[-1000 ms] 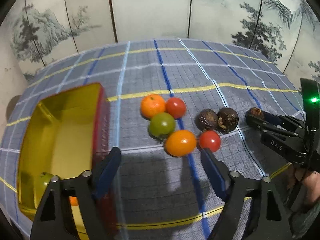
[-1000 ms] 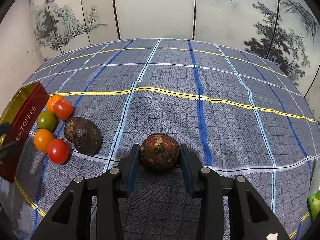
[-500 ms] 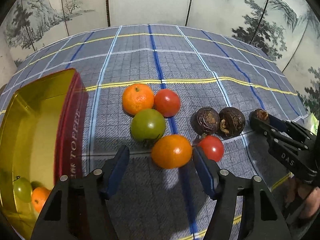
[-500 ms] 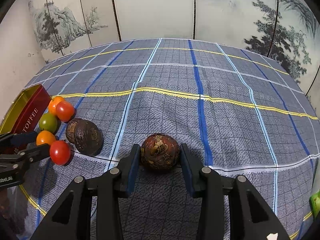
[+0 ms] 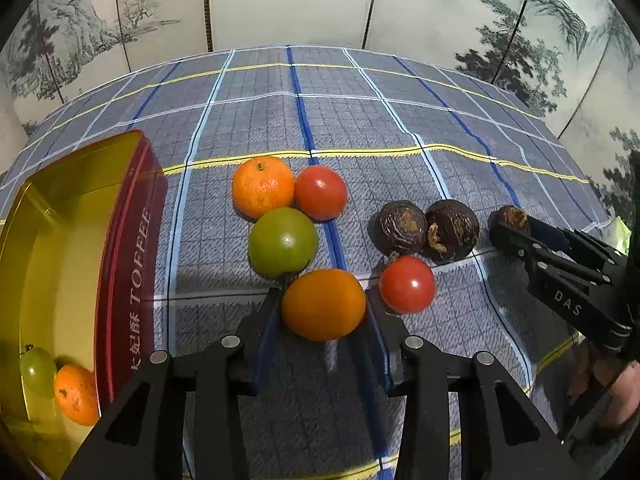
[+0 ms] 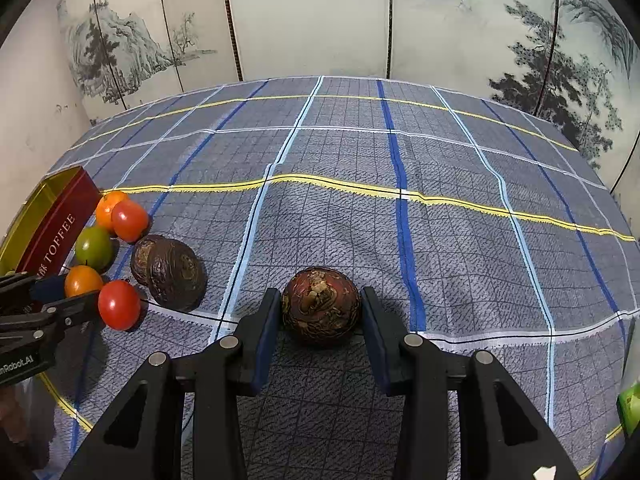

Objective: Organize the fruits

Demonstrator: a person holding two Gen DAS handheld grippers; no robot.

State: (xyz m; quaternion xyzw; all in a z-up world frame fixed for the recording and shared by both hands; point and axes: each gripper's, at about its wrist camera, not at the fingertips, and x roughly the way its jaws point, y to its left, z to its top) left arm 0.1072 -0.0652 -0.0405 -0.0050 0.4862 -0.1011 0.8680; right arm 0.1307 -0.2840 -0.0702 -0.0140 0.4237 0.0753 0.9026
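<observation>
My left gripper [image 5: 323,312] is shut on an orange tomato [image 5: 323,304] that rests on the checked cloth. Around it lie a green tomato [image 5: 282,241], a mandarin [image 5: 263,186], two red tomatoes [image 5: 321,192] [image 5: 407,284] and two dark brown fruits [image 5: 401,227] [image 5: 452,229]. The gold and red toffee tin [image 5: 132,248] stands to the left and holds a small green fruit [image 5: 38,370] and a mandarin [image 5: 76,394]. My right gripper [image 6: 321,314] is shut on a third dark brown fruit [image 6: 321,306], which sits on the cloth to the right of the pile.
The checked tablecloth [image 6: 440,240] covers the table as far as a painted folding screen [image 6: 304,16] at the back. A green object [image 6: 630,406] shows at the far right edge. The right gripper also shows in the left wrist view [image 5: 510,222].
My left gripper has moved forward from beside the tin and its fingers have closed on the orange tomato. The right gripper holds still on the dark fruit.
</observation>
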